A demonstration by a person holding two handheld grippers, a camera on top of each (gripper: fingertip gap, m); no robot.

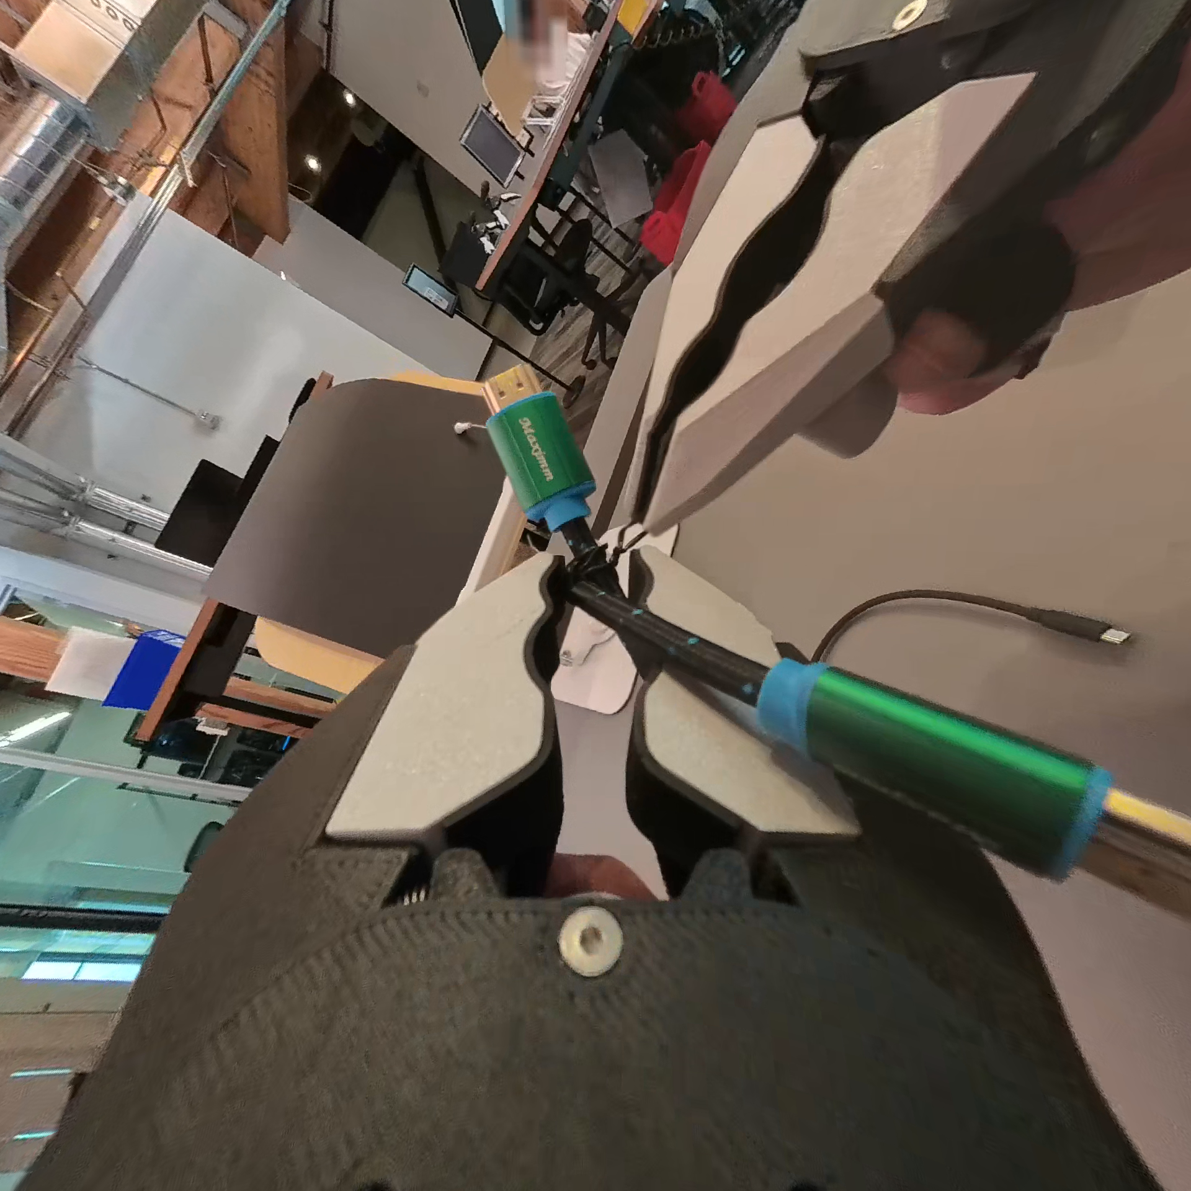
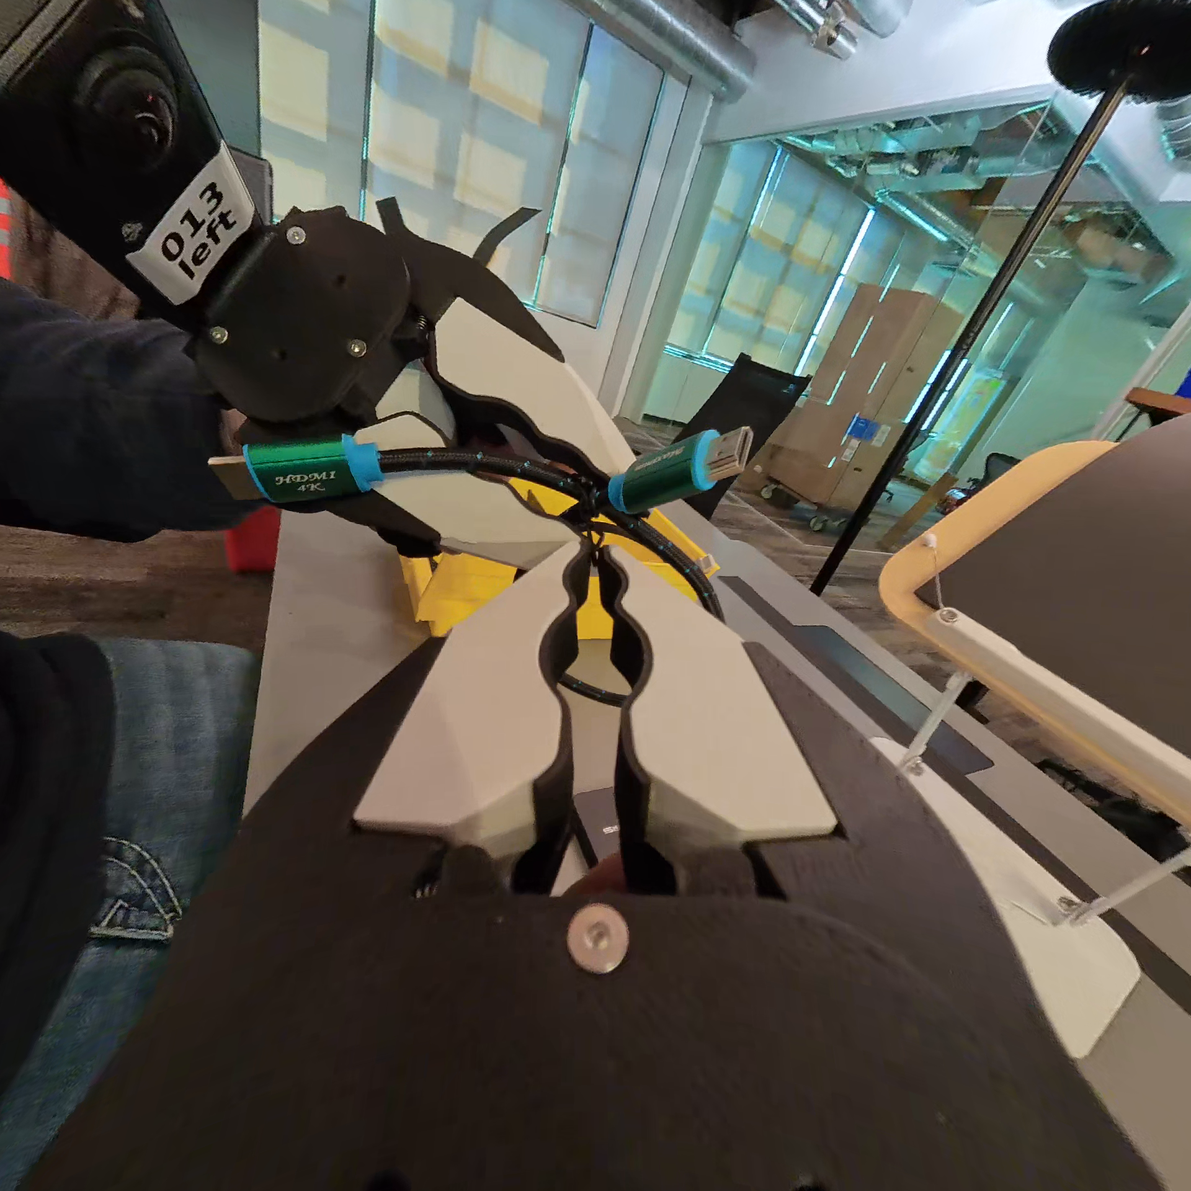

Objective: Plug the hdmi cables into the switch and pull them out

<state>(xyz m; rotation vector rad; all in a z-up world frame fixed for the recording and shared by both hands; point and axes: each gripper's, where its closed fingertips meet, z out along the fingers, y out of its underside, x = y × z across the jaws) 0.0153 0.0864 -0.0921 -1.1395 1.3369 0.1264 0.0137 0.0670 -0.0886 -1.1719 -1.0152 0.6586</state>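
- The left tongs (image 1: 596, 567) pinch the braided HDMI cable (image 1: 670, 644) where it is bundled, so both green plugs hang free above the tabletop (image 1: 967, 515).
- The right tongs (image 2: 593, 548) sit nearly closed with their tips at the tie (image 1: 622, 538) on that bundle, probably to loosen it.
- 1 plug (image 2: 683, 467) points away, the other plug (image 2: 303, 477) back toward the sleeve (image 2: 96, 412).
- No switch clearly shows, so plugging in hasn't begun.

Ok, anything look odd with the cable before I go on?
Yes: the HDMI cable is looped back on itself and bound by a thin black tie where its strands cross, so both green plugs splay apart. The left gripper and right gripper both pinch at that knot.
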